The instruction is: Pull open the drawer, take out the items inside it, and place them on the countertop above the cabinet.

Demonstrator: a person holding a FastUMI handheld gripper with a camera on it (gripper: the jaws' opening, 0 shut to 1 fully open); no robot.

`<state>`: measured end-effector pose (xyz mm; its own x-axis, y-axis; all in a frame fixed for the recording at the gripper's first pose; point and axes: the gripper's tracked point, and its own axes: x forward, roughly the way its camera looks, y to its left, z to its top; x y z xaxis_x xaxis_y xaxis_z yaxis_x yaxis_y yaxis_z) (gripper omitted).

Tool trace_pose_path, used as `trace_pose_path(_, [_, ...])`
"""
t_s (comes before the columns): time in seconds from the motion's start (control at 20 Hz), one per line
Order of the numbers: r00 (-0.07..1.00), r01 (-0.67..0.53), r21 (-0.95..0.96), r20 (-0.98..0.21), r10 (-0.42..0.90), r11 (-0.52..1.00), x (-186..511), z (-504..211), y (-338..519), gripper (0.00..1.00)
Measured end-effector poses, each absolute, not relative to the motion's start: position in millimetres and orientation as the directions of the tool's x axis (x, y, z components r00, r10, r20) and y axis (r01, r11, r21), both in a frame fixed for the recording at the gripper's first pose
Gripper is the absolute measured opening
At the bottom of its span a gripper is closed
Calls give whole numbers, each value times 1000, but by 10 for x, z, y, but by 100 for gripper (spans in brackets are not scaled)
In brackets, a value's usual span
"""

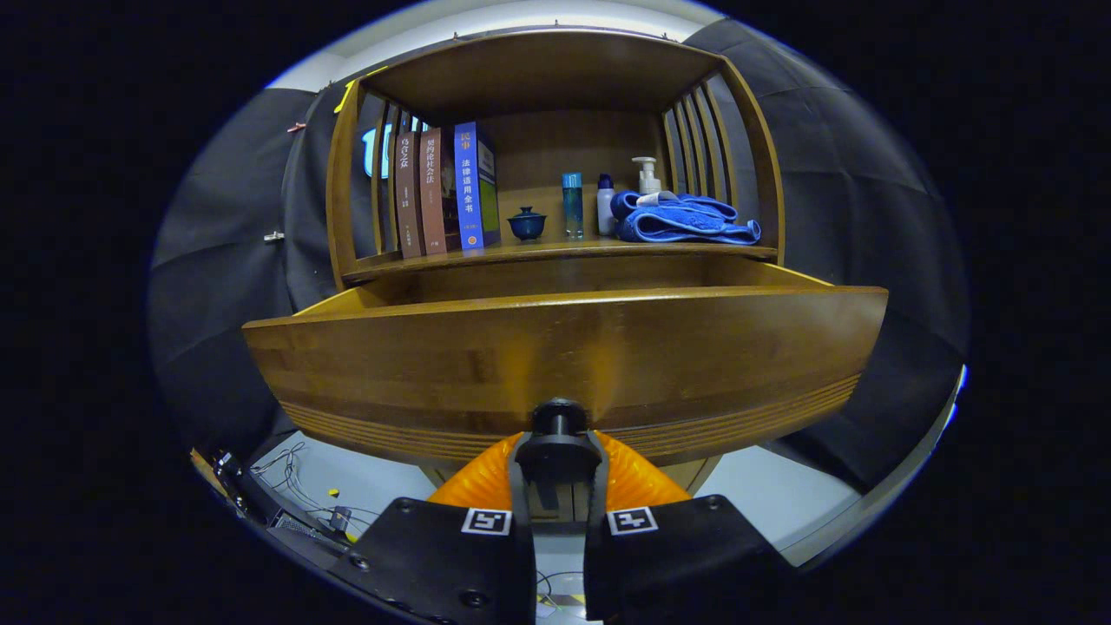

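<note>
Drawer out, nothing lifted yet.
Your gripper [558, 451] has its jaws closed on the knob [559, 417] of the drawer [564, 356], pulled well out; its contents are hidden and the shelf [555, 252] awaits them.

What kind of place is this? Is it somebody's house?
Probably a test booth set up like a home, not a real house. A wooden cabinet holds books, a teacup and a blue towel, with black cloth behind it. The gripper has its fingers shut on the drawer knob.
</note>
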<state>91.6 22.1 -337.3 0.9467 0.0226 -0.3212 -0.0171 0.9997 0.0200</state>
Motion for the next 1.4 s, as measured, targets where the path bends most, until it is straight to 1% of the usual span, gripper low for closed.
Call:
trace_pose_path(0.3, [946, -17, 22, -324, 23, 1000, 861, -3400, 219, 26])
trace_pose_path(0.35, [945, -19, 26, -325, 26, 999, 871, -3395, 213, 28])
trace_pose_path(0.5, [943, -17, 12, -333, 20, 1000, 856, -3402, 210, 43])
trace_pose_path(0.55, [942, -15, 6, -336, 16, 1000, 853, -3402, 197, 52])
trace_pose_path(0.75, [943, 1, 24, -333, 7, 1000, 788, -3343, 153, 100])
trace_pose_path(0.95, [965, 19, 41, -261, -7, 999, 739, -2970, 56, 100])
trace_pose_path(1.15, [982, -3, 28, -188, 8, 1000, 745, -2438, 51, 100])
trace_pose_path(1.4, [985, -37, 31, -169, 42, 999, 834, -1991, 95, 100])
